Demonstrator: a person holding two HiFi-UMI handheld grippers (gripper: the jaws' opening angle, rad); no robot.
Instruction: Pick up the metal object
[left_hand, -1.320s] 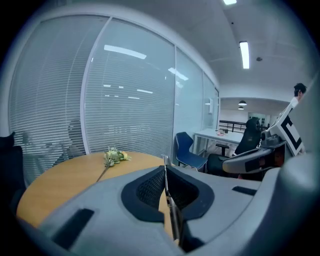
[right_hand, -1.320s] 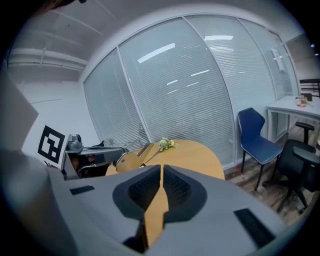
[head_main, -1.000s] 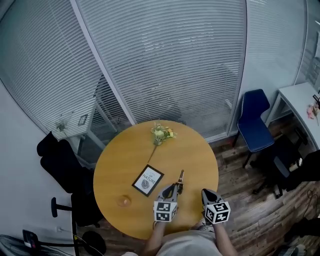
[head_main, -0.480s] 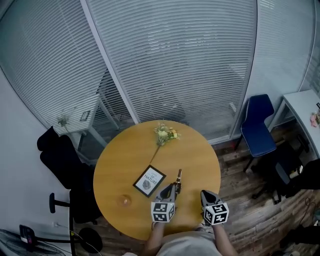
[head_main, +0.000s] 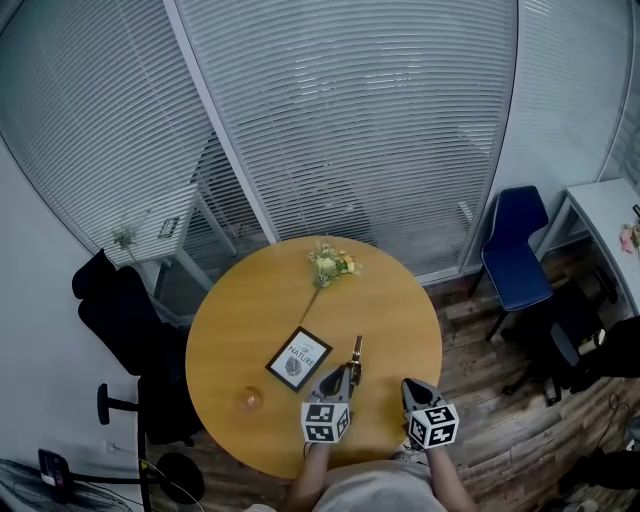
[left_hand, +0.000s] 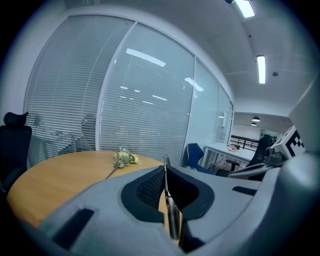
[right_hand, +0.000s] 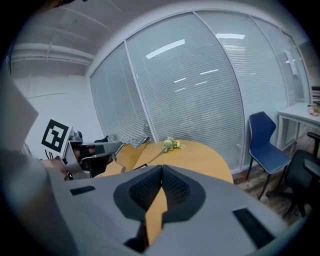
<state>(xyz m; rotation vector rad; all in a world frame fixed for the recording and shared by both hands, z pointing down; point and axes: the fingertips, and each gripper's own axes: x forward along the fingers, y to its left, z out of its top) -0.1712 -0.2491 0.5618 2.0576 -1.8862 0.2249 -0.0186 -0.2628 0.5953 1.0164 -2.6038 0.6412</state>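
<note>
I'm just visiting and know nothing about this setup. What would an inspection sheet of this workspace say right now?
Surface: round wooden table, mostly bare.
Job's things: thin metal object, clamped in the left tool and sticking out past its tips; whether it is off the table cannot be told.
Clutter: flower sprig at the far edge; framed card left of the metal object; small amber item near the left edge.
Grippers: left tool shut on the metal object; right tool shut, with nothing in it.
Cables: nothing seen on the table.
Surroundings: glass walls with blinds, blue chair, black office chair, white desk, wooden floor.
</note>
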